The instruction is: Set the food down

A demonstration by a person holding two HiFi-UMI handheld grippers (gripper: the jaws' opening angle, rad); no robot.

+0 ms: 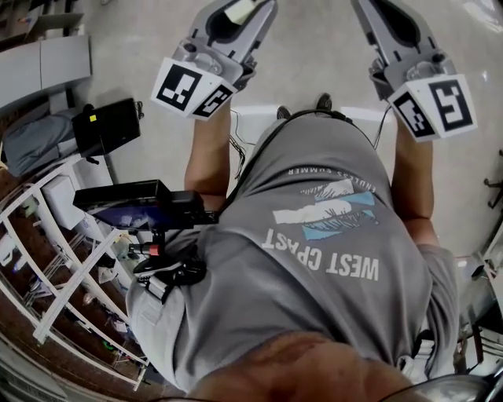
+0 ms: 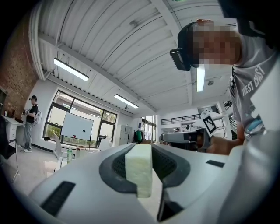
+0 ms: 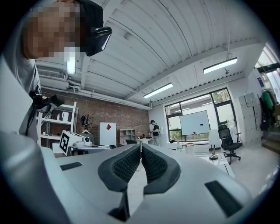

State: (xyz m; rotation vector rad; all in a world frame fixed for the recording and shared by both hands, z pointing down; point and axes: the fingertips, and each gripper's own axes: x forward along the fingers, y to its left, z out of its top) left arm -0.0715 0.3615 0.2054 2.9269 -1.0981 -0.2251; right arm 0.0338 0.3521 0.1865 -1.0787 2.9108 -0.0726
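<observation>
A pale, whitish block of food [image 2: 139,168] stands upright between the dark pads of my left gripper [image 2: 140,151], which is shut on it. In the head view that left gripper [image 1: 228,31] is raised in front of the person's chest, with the pale block [image 1: 239,9] at its tip near the top edge. My right gripper [image 3: 141,151] is shut with its ribbed pads together and nothing between them. It is held level beside the left one [image 1: 397,27]. Both grippers point out into the room, well above the floor.
A white shelf rack [image 1: 55,259] stands at the person's left and a black device [image 1: 145,204] hangs at the waist. Far off are a person [image 2: 30,122] by a desk, a whiteboard [image 3: 194,122], an office chair [image 3: 227,140] and a table [image 3: 205,151].
</observation>
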